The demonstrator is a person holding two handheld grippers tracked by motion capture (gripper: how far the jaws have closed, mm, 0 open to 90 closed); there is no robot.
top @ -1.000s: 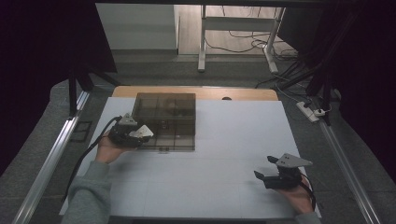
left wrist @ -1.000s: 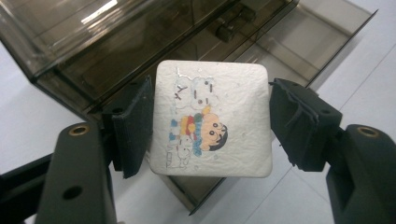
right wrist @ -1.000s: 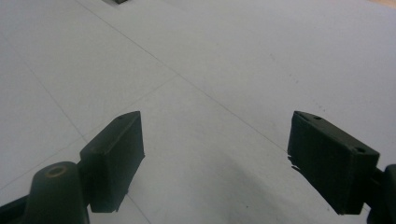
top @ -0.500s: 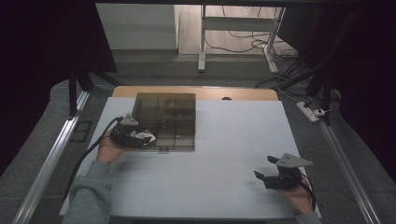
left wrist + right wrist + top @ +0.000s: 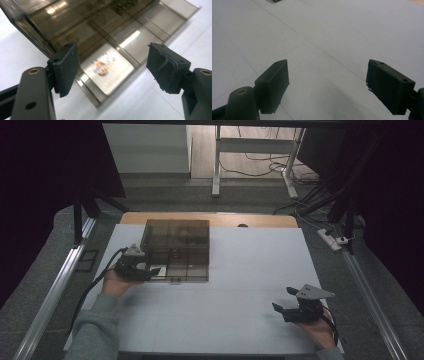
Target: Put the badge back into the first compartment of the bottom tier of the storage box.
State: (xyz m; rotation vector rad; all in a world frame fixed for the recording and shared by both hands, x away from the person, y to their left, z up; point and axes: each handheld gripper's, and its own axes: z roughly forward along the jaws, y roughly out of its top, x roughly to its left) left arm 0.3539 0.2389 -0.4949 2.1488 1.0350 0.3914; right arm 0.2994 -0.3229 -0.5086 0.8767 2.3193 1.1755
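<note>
A person sits at a white table (image 5: 240,270) and holds a two-jaw gripper in each hand.

A flat, smoky brown, see-through plastic box (image 5: 176,249) with inner compartments lies on the far left part of the table, near its back edge.

The left gripper (image 5: 145,270) sits at the box's near left corner, held by the left hand (image 5: 116,282), with a black cable trailing back along the sleeve. In the left gripper view its two black padded jaws stand wide apart, one on each side of the box's (image 5: 100,37) near edge. They hold nothing. Between the jaws, a small card or label (image 5: 107,68) with blurred colours shows through the lid; what is printed on it cannot be made out. Whether the jaws touch the box cannot be told.

The right gripper (image 5: 285,307) rests low at the near right of the table, well apart from the box, held by the right hand (image 5: 320,327). In the right gripper view its jaws are also spread wide, with bare white tabletop (image 5: 324,50) between them.
</note>
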